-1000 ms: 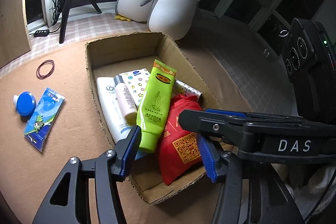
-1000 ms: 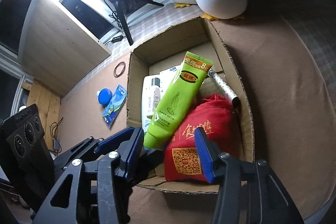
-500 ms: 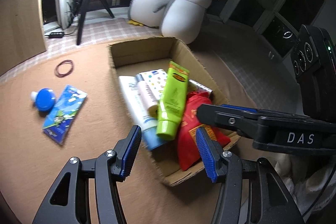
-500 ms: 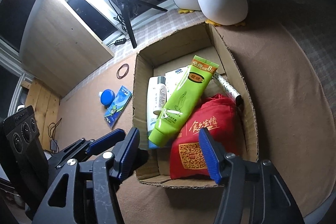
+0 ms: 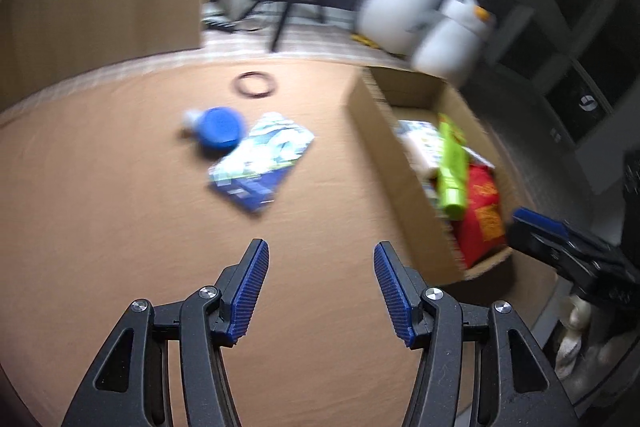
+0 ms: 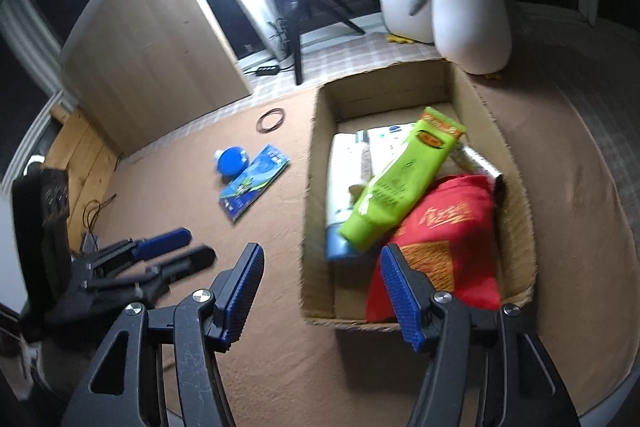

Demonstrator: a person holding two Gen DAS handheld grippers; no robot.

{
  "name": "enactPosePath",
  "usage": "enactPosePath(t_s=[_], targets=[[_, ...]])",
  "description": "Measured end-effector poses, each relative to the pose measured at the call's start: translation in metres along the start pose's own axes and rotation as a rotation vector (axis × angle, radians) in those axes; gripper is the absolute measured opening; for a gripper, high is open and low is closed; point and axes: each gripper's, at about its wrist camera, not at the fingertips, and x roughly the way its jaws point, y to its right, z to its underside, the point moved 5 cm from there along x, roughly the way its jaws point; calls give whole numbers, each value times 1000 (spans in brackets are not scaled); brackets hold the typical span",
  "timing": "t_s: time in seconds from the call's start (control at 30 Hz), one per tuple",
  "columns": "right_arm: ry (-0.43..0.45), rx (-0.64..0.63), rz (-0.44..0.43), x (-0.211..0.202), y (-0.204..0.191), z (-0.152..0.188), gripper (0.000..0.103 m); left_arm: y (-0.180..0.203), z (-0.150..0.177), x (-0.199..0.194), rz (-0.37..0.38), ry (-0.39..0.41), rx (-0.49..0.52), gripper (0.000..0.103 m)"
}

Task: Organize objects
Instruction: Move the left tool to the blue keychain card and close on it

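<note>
A cardboard box [image 6: 316, 167] on the brown mat holds a green tube [image 6: 400, 183], a red pouch [image 6: 444, 227], a white bottle and other items. It also shows in the left wrist view [image 5: 384, 147]. A blue-and-white packet [image 5: 260, 163] and a blue-capped jar [image 5: 218, 127] lie on the mat left of the box, with a dark hair band [image 5: 256, 85] beyond. They also show in the right wrist view: packet [image 6: 256, 183], jar [image 6: 232, 161]. My left gripper [image 5: 320, 291] is open and empty, short of the packet. My right gripper [image 6: 320, 299] is open and empty at the box's near left corner.
Two plush penguins [image 6: 468, 7] stand behind the box. A ring light on a tripod [image 6: 296, 27] and a wooden panel [image 6: 152, 59] stand at the back. The left gripper [image 6: 160, 259] shows at the left in the right wrist view.
My left gripper has swung left, away from the box, and now faces the packet and jar. My right gripper has drawn back and left from over the box. Both stay open.
</note>
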Motion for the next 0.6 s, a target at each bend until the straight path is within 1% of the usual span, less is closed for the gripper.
enactPosePath(t_s=[0.17, 0.3, 0.43, 0.57, 0.6], targets=[[22, -19, -16, 3, -19, 16, 61, -56, -1, -14, -45, 19, -85, 59], [16, -18, -42, 8, -33, 29, 61, -85, -10, -22, -61, 49, -140, 60], [17, -8, -55, 11, -44, 37, 61, -89, -24, -15, -57, 57, -127, 61], [3, 10, -52, 14, -51, 43, 61, -78, -35, 10, -34, 23, -83, 61], [-1, 14, -48, 14, -51, 44, 61, -75, -38, 18, -25, 13, -74, 63]])
